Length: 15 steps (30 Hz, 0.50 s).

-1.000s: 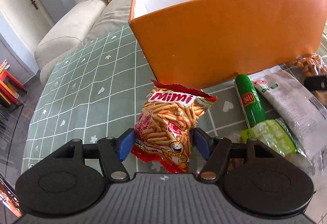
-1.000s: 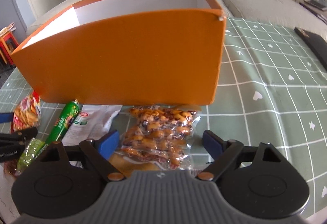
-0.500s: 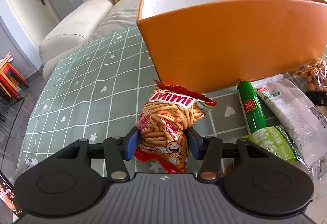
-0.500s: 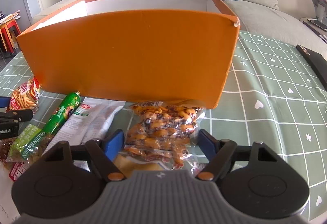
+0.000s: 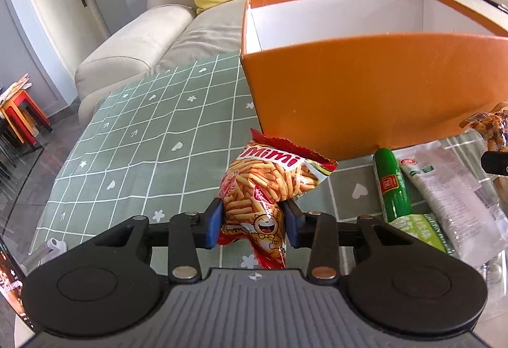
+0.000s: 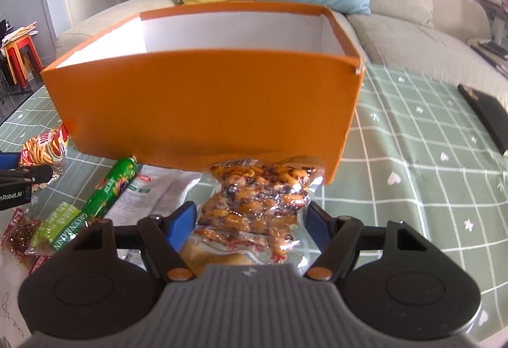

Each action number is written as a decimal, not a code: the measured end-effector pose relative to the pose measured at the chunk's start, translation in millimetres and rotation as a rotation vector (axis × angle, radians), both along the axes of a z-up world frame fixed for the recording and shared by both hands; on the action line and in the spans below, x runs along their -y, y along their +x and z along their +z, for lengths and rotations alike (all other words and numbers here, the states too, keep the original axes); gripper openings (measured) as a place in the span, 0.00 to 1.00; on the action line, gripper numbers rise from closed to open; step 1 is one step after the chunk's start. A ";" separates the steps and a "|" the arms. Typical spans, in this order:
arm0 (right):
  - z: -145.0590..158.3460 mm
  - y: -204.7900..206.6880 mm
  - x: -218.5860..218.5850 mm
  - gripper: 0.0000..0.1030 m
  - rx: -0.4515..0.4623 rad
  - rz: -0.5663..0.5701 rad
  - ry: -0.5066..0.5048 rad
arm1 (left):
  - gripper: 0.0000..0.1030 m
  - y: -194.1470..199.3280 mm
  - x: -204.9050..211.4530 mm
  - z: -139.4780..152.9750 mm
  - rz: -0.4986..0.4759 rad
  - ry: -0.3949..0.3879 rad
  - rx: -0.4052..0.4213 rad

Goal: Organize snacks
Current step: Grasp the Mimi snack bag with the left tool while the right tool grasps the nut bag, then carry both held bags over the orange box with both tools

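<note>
**Both grippers closing on snack bags in front of the orange box**

Take the orange box (image 5: 365, 88) as your marker; it stands open-topped on the green checked tablecloth (image 5: 133, 132), and its visible inside walls are bare.

Just in front of the box's left corner, your left gripper (image 5: 252, 222) has just been closing, and its blue pads now pinch the waist of the red bag of snack sticks (image 5: 270, 186). The foil bulges above the pads and the bag's top tilts up off the cloth. That low grip probably leaves the bag free to drop in top first.

Further right, still before the front wall, a green tube (image 5: 392, 186), a pale flat packet (image 5: 444, 189) and a green raisin pack (image 6: 63, 229) lie loose, awaiting their turn.

Under the box's right corner, your right gripper (image 6: 250, 222) has also been narrowing around the clear bag of glazed nuts (image 6: 260, 195). Its pads sit against the bag's edges, but I cannot tell whether they truly bite.
</note>
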State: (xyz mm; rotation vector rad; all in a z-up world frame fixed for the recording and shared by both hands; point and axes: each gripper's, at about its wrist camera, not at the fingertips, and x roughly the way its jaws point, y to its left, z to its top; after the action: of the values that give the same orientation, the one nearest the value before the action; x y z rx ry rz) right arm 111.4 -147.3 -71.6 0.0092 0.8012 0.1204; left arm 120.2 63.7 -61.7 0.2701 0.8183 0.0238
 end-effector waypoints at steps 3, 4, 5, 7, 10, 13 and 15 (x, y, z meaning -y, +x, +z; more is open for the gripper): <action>6.1 -3.7 0.5 0.69 0.013 0.003 -0.015 | 0.43 -3.8 -3.4 5.1 0.024 -0.031 -0.013; 8.6 -5.1 1.2 0.69 0.017 0.004 -0.013 | 0.42 -5.7 -5.1 7.0 0.036 -0.039 -0.015; 11.2 -6.8 2.1 0.69 0.021 0.005 -0.010 | 0.42 -7.6 -7.2 9.4 0.046 -0.054 -0.016; 17.1 -11.2 3.6 0.69 0.032 0.010 -0.007 | 0.42 -13.8 -11.6 16.9 0.061 -0.099 -0.003; 25.1 -19.1 3.2 0.69 0.049 0.022 -0.006 | 0.42 -25.4 -12.0 29.9 0.051 -0.133 0.035; 33.6 -28.1 1.1 0.69 0.065 0.045 -0.006 | 0.42 -37.8 -10.1 41.1 0.040 -0.139 0.080; 40.7 -34.5 -0.8 0.69 0.084 0.063 -0.005 | 0.42 -43.1 -8.8 47.2 0.040 -0.151 0.094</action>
State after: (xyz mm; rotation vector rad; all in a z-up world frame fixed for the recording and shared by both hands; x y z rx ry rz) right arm 76.9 -146.5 -30.9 -0.0259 0.7179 0.1773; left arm 77.1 72.5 -14.5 0.1092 0.7277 0.0124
